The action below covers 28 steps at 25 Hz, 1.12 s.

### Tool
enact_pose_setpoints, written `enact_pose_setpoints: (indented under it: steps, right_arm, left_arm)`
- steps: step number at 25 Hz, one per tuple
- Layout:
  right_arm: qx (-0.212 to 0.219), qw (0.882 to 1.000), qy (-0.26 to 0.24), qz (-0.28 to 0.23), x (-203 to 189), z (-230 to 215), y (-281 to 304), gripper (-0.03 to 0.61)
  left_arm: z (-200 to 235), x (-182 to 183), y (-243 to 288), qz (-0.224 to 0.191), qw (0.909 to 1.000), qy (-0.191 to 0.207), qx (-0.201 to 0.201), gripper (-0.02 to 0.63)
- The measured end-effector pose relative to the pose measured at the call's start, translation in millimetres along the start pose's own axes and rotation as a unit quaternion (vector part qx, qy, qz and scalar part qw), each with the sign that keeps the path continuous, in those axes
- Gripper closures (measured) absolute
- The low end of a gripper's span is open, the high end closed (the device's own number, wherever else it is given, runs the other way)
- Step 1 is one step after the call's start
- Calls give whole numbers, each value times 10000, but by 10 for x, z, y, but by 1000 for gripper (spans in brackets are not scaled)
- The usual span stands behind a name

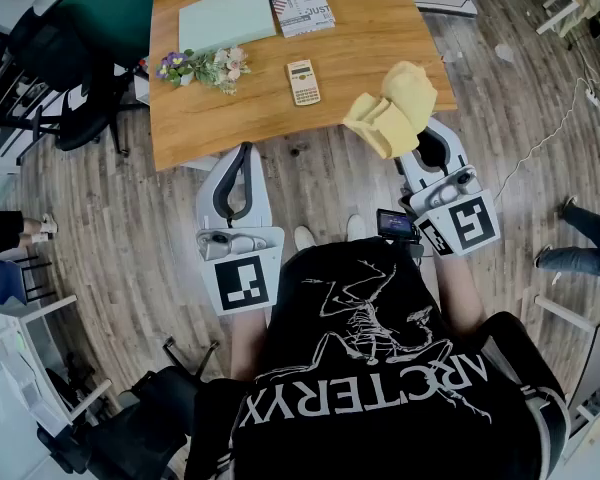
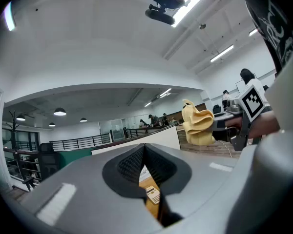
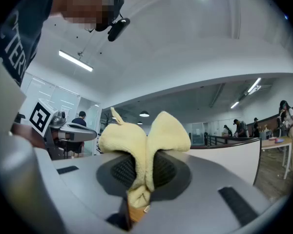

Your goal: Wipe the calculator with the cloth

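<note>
Head view: calculator [image 1: 303, 81] lies on table [image 1: 380, 28], well apart from cloth [image 1: 392, 110]; wiping not begun, all of it left. Right gripper [image 1: 412, 140] at table's near edge, cloth bunched at its tip. Left gripper [image 1: 242, 158] short of table.

Left gripper view: jaws pressed together, nothing between.

Right gripper view: jaws clenched on cloth [image 3: 144, 145], aimed roughly level.

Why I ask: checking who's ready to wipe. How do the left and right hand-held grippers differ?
The right hand-held gripper is shut on the yellow cloth; the left hand-held gripper is shut on nothing. In the head view the left one sits left of the calculator, the right one to its right. Both point at the wooden table; neither touches the calculator.
</note>
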State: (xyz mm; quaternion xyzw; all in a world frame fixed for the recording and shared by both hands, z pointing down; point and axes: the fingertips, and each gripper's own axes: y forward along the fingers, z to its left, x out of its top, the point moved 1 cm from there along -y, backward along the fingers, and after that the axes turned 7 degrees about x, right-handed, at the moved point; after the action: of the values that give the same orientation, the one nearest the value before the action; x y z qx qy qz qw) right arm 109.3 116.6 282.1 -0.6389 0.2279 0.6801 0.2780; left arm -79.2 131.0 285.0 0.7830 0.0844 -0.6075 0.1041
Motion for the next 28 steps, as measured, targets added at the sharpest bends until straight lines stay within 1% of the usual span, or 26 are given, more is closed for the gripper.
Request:
enact_pose_setpoints:
  steps: [7, 12, 15, 19, 22, 28]
  right_arm:
    - [18, 10000, 18, -58, 42, 27, 11, 525]
    - [-4, 9997, 154, -183, 65, -43, -35, 525]
    - [23, 9997, 135, -206, 74, -144, -77, 525]
    - [143, 9997, 132, -174, 44, -344, -135, 525]
    - [235, 9994, 156, -176, 19, -499, -186, 525]
    - [319, 9990, 249, -184, -89, -738, -218, 525]
  left_arm:
    - [3, 8, -31, -5, 10000, 19, 20, 604]
    - [-23, 27, -9, -14, 10000, 16, 73, 604]
    - [-77, 46, 53, 4, 9999, -9, 138, 604]
    - [-227, 95, 181, 7, 9998, 74, 209, 604]
    - [-361, 149, 264, -23, 9995, 26, 306, 604]
    - [-550, 119, 407, 119, 9993, 108, 346, 604]
